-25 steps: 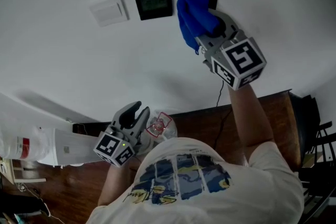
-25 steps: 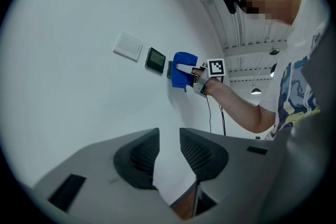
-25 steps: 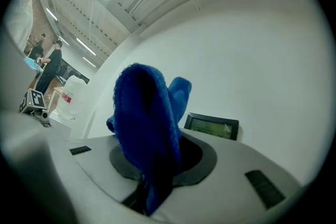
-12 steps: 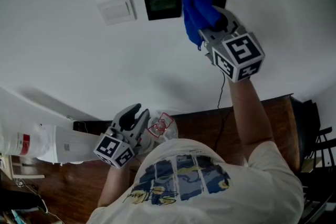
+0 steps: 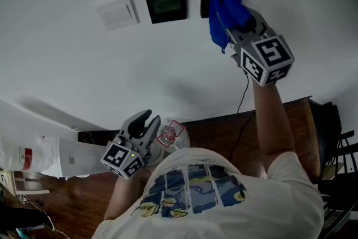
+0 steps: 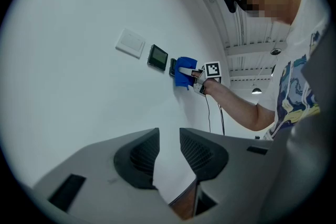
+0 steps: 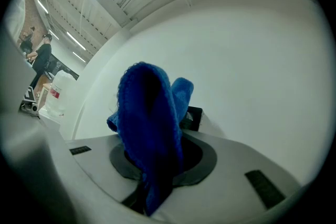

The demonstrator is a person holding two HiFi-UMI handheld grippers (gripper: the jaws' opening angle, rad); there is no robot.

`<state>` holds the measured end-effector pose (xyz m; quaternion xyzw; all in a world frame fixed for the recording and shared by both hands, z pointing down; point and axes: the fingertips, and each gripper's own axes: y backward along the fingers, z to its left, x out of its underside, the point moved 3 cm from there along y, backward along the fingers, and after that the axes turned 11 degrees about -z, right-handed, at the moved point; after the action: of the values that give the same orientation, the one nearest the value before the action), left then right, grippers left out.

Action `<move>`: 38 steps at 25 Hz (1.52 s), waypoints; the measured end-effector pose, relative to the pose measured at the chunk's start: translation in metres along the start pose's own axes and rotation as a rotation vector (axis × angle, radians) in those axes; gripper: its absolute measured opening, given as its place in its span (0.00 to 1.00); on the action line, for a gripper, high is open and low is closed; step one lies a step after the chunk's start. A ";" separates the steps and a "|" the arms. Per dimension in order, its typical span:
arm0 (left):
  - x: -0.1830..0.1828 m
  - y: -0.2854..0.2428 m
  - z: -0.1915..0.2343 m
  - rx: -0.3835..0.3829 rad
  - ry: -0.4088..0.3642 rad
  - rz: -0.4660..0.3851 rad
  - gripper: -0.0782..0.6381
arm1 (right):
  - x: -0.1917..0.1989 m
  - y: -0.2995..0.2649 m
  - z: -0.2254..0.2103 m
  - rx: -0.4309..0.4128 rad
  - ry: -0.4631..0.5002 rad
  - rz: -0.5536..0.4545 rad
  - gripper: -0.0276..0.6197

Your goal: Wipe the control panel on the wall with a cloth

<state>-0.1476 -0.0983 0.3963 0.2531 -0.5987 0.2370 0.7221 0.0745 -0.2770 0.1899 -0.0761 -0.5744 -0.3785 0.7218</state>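
Note:
A blue cloth is pressed to the white wall over the right part of a small black panel. My right gripper is shut on the cloth, its marker cube just below. In the right gripper view the cloth fills the jaws, and a corner of the black panel shows behind it. A dark control panel with a screen sits to the left, uncovered. My left gripper hangs low near the person's chest, open and holding nothing. The left gripper view shows the cloth far off on the wall.
A white wall switch is left of the screen panel. A black cable hangs down the wall to a brown wooden surface. A white jug lies at the left, a clear plastic item sits by the left gripper, and black chairs stand at the right.
My right gripper has slid the cloth rightward across the small black panel, uncovering its left edge. The left gripper has stayed where it was.

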 end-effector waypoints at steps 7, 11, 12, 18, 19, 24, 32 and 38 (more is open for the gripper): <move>-0.002 -0.005 0.001 0.004 -0.002 -0.004 0.24 | 0.000 0.016 -0.020 0.032 0.013 0.011 0.18; 0.000 -0.007 0.001 0.004 -0.002 0.000 0.24 | 0.005 0.024 -0.035 0.064 0.005 0.017 0.18; 0.000 -0.007 0.001 0.004 -0.002 0.000 0.24 | 0.006 0.026 -0.038 0.072 0.007 0.021 0.18; 0.000 -0.010 -0.002 0.007 -0.004 0.001 0.24 | 0.016 0.034 -0.058 0.125 0.011 0.042 0.18; 0.000 -0.010 -0.002 0.007 -0.004 0.001 0.24 | 0.018 0.035 -0.060 0.128 0.013 0.048 0.18; -0.001 -0.009 -0.003 0.004 -0.006 0.002 0.24 | 0.018 0.034 -0.062 0.120 0.014 0.049 0.18; -0.001 -0.008 -0.003 0.002 -0.006 0.002 0.24 | 0.016 0.044 -0.055 0.116 0.012 0.038 0.18; -0.002 -0.005 -0.002 0.001 -0.007 0.000 0.24 | 0.014 0.071 -0.032 0.108 0.012 0.048 0.18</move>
<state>-0.1436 -0.1010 0.3936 0.2543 -0.6009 0.2363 0.7200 0.1453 -0.2508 0.2151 -0.0483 -0.5877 -0.3300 0.7372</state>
